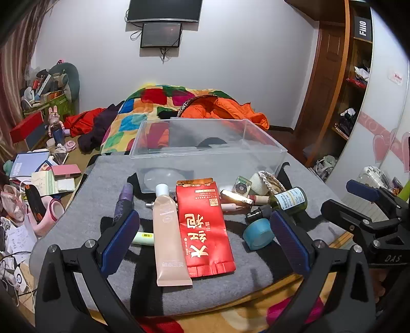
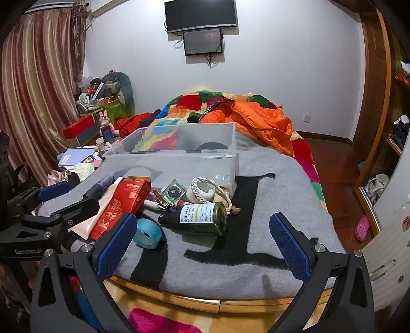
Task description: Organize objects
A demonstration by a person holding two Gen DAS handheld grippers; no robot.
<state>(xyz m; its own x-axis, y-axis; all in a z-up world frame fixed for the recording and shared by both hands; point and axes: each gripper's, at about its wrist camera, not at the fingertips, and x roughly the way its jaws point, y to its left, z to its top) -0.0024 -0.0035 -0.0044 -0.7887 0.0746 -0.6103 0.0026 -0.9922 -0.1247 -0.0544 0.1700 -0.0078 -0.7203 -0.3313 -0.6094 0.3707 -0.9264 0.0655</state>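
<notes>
Left wrist view shows the left gripper (image 1: 203, 237) low over the near edge of a gray blanket (image 1: 84, 210), its two blue fingers spread wide and holding nothing. Between the fingers lie a pink tube (image 1: 167, 237) and a red packet (image 1: 203, 228), side by side and touching. A blue tape roll (image 1: 257, 233) sits just beside the right-hand finger, and a purple tube (image 1: 123, 202) lies just past the left-hand finger. A little farther back is a green bottle (image 1: 288, 200) on its side, with a white roll (image 1: 259, 183) near it. Behind all of these stands a clear plastic box (image 1: 207, 151), open on top, with a dark round thing inside that is hard to make out. Right wrist view shows the right gripper (image 2: 202, 239) also near the blanket's edge, fingers spread wide, nothing between them but blanket (image 2: 269, 184). The tape roll (image 2: 148, 233) is just beside its left-hand finger, and the green bottle (image 2: 202, 217) lies a bit farther on. The red packet (image 2: 120, 205) is off to the left, under the other gripper. The clear box (image 2: 174, 153) stands behind the pile. Farther back are a bright patchwork quilt (image 2: 194, 100) and an orange jacket (image 2: 258, 120). On the far wall hang two dark screens (image 2: 201, 15).
</notes>
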